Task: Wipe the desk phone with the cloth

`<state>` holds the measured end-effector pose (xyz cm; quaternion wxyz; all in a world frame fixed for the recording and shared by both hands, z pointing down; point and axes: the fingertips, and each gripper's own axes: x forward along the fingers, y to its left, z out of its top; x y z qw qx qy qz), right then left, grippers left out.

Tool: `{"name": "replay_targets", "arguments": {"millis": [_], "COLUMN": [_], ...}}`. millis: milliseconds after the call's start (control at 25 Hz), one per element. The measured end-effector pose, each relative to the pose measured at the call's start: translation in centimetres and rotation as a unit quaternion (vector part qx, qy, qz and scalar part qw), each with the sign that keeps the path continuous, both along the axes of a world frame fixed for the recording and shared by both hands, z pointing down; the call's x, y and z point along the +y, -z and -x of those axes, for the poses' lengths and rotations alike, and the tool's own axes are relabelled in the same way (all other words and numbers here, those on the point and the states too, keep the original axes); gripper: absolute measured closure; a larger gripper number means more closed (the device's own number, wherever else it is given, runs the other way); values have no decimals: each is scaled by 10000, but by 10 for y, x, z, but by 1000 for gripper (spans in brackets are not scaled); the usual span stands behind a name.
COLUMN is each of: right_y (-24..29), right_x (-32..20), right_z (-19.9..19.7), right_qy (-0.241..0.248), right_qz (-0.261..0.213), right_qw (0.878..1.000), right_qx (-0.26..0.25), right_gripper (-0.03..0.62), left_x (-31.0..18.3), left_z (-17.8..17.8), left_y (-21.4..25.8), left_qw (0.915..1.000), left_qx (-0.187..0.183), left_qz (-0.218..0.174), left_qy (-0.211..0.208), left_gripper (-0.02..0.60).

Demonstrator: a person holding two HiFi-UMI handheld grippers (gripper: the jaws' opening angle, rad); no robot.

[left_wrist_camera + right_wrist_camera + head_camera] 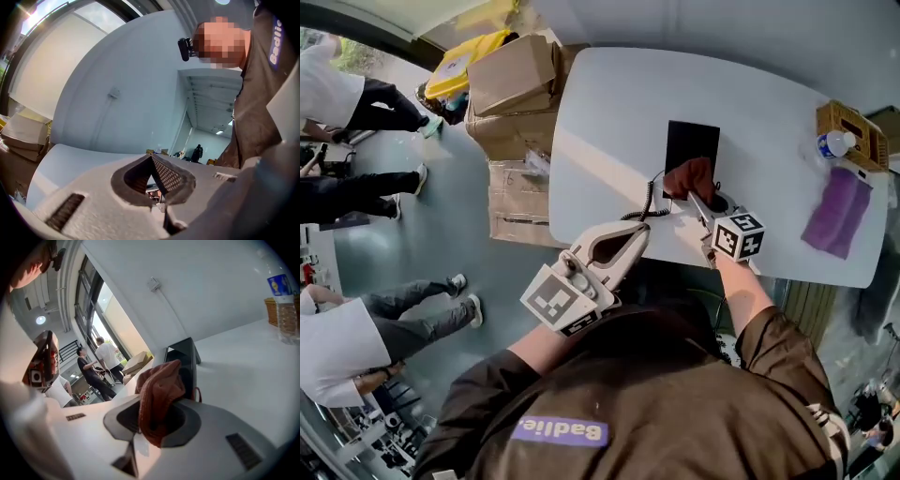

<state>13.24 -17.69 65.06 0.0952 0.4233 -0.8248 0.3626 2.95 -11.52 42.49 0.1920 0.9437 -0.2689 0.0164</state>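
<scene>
The black desk phone (692,145) stands on the white table (609,112), its screen upright in the right gripper view (183,357). A coiled cord (649,202) runs from it toward the table's near edge. My right gripper (698,197) is shut on a red-brown cloth (690,178), which bunches out of the jaws (158,397) right against the phone's near side. My left gripper (639,232) hovers at the near table edge, left of the phone, by the cord's end; its jaws meet at the tip (151,161) with nothing visible between them.
A purple cloth (836,214) lies at the table's right end, beside a wicker basket (853,129) and a water bottle (835,143). Cardboard boxes (514,84) are stacked off the table's left end. Several people stand on the floor at the left (356,103).
</scene>
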Motion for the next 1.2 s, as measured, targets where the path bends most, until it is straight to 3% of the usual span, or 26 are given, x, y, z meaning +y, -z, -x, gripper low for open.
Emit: {"name": "replay_targets", "arguments": {"millis": [200,400,760,1200], "right_y": [-11,16,78,54], "right_x": [40,51,-21,-99], "right_z": [6,1,-43,-66], "right_qy": [22,-53,-116,53], "right_qz": [281,152,-555,-554], "right_qw": [9996,9999,9984,9984], "right_qx": [102,-25,-15,-141], "right_gripper": [500,500,500,500], "left_x": [13,12,-8,-27], "left_z": [-2,-14,-35,-40], "left_y": [1,15,29,10], "left_qw": [9996,9989,9989,9991], "left_qx": [-5,50,104,-180], "left_qz": [-35,-192,-375,-98], "left_qy": [-268,-416,-243,382], "left_gripper": [575,575,575,575]}}
